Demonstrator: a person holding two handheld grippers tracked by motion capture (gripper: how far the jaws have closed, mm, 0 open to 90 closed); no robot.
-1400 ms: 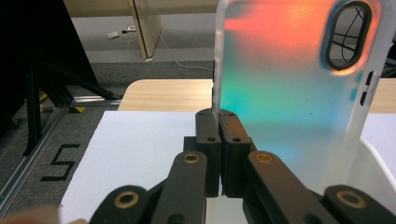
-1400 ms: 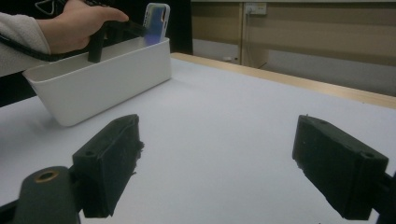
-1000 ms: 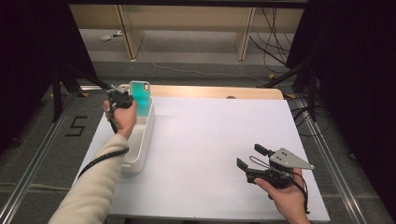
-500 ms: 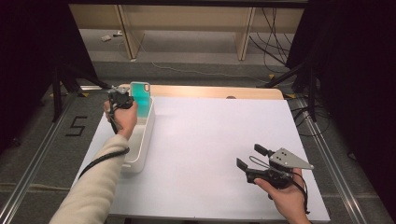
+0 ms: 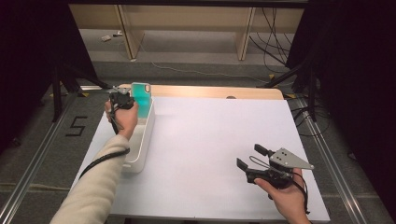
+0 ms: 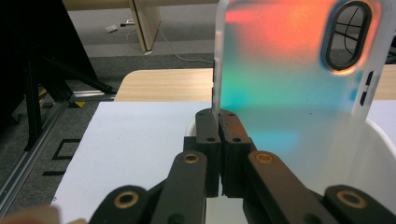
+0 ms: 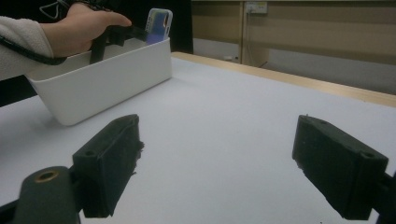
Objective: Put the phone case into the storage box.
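- The left gripper (image 5: 125,100) has its black jaws clamped on the lower side edge of a translucent, iridescent teal-to-orange plastic phone case (image 6: 289,79), which stands upright just past the jaw tips.
- The case hangs over the far end of a long white plastic bin (image 5: 140,140), its lower edge apparently at or just inside the rim.
- Judged from this, the step in hand is setting the case into the bin, or lifting it out; which of the two I cannot tell.
- If placing, the next move calls for lowering straight down and then parting the jaws, keeping the case's corner off the bin wall on the right of the jaws.
- The right gripper (image 5: 254,161) sits low over the white table (image 5: 210,140), jaws wide apart and holding nothing.
- Bare tabletop lies ahead of those jaws, with the bin well apart.
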